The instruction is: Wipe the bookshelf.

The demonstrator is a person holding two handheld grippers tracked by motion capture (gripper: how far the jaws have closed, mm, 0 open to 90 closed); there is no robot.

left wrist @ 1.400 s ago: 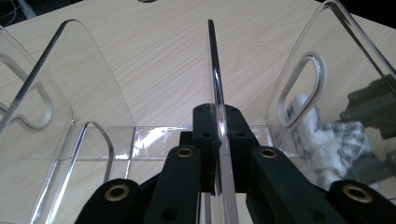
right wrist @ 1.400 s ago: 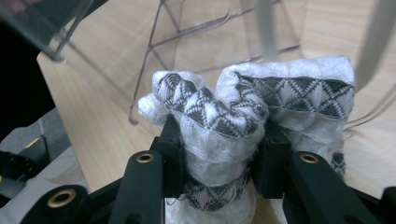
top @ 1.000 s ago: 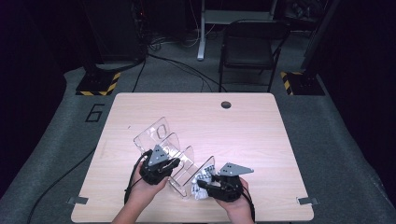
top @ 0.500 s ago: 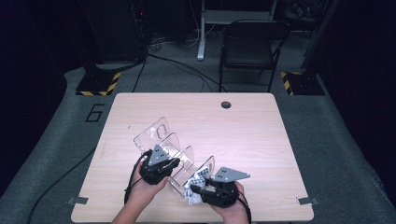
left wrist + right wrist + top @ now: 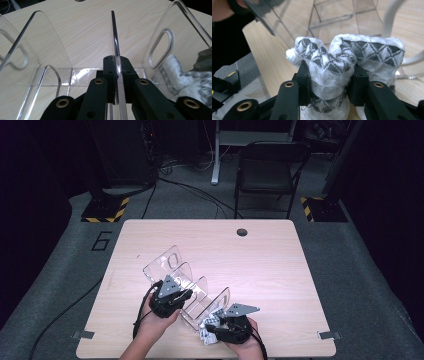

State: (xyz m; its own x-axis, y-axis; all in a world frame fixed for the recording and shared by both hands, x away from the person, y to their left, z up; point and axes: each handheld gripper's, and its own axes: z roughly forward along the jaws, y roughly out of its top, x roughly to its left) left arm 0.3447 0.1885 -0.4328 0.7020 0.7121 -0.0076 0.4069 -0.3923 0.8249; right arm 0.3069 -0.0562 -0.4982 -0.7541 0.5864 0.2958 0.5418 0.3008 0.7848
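Note:
A clear acrylic divider rack [image 5: 187,285] stands on the wooden table, running diagonally from mid-left toward the front. My left gripper [image 5: 170,301] is shut on one of its upright clear dividers [image 5: 116,57], the jaws pinching the thin pane from both sides. My right gripper [image 5: 225,330] is at the rack's near end, shut on a bunched white cloth with a black woven pattern [image 5: 329,62]. The cloth [image 5: 185,77] shows through the rack's end panel in the left gripper view, and the cloth [image 5: 207,329] sits just left of the right hand in the high view.
The light wood table [image 5: 280,270] has a round cable hole [image 5: 242,231] near its far edge. A black chair [image 5: 267,170] and floor cables stand beyond the table. The table's front edge [image 5: 310,355] lies just below both hands.
My right gripper with the cloth has shifted left along the front edge, closer to the rack's near end. The left gripper has stayed clamped on the divider.

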